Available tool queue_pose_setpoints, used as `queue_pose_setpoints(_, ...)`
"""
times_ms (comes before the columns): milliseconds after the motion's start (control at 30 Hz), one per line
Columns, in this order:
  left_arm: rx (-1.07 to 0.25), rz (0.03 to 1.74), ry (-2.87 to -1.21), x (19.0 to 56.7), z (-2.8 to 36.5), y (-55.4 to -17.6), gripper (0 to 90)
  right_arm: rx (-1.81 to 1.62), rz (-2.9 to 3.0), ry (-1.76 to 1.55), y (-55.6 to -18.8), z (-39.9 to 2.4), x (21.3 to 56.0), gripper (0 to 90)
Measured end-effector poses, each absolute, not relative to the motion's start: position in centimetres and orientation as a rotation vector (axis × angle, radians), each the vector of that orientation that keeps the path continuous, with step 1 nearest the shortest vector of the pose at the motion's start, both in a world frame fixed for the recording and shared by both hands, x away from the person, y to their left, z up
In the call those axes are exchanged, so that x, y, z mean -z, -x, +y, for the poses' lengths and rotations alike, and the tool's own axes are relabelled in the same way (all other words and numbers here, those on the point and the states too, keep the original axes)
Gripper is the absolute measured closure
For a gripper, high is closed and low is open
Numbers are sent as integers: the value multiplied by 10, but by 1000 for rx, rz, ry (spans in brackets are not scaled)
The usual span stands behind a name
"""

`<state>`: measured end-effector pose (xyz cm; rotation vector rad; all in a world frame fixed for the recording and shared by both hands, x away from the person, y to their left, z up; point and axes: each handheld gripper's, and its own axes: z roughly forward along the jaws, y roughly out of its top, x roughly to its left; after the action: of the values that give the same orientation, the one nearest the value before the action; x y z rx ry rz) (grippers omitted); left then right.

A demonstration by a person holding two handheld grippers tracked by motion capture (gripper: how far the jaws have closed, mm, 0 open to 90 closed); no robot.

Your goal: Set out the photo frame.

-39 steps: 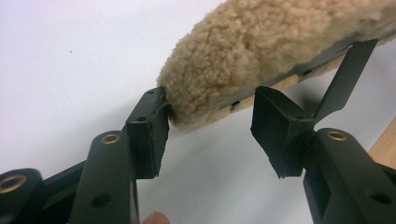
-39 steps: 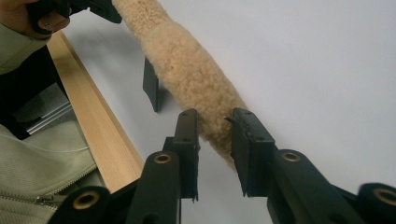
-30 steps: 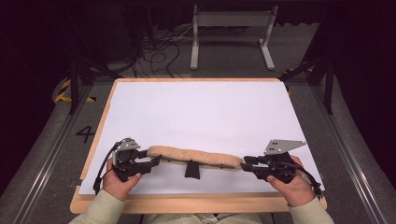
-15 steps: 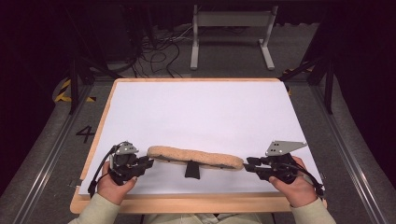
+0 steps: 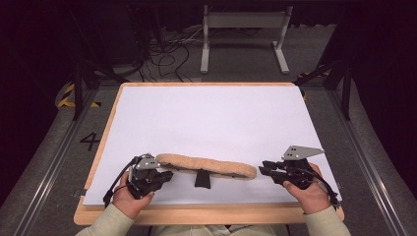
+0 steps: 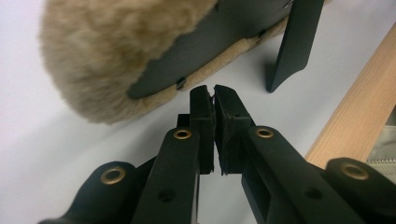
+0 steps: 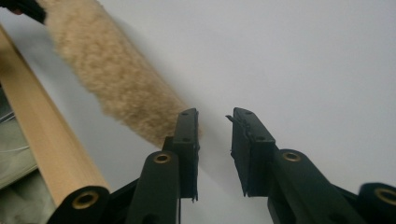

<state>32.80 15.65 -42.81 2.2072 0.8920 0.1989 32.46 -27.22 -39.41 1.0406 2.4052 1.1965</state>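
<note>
now fleece pad [image 5: 206, 166] on white sheet [image 5: 206, 118]; left gripper [image 6: 213, 100] just pressed together, empty; right gripper [image 7: 214, 122] spread beside pad end.

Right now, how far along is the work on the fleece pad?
Done: fleece pad lies flat by the front edge of the table. In hand: left gripper has just closed at its end, nothing visibly pinched. Left: right gripper, open beside the other end, grips nothing yet.
</note>
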Motion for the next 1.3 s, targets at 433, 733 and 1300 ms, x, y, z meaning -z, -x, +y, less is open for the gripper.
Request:
queue_pose_setpoints(433, -303, 996, -2238, 441, 145, -344, 879, -1181, 2353, -1050, -338, -268, 406, 737)
queue_pose_setpoints(733, -319, 1027, -2203, 441, 143, -356, 886, -1150, 2399, -998, -340, -253, 411, 818)
queue_pose_setpoints(1300, -315, 1075, -2169, 442, 146, -367, 894, -1132, 2485, -908, -326, -244, 407, 861)
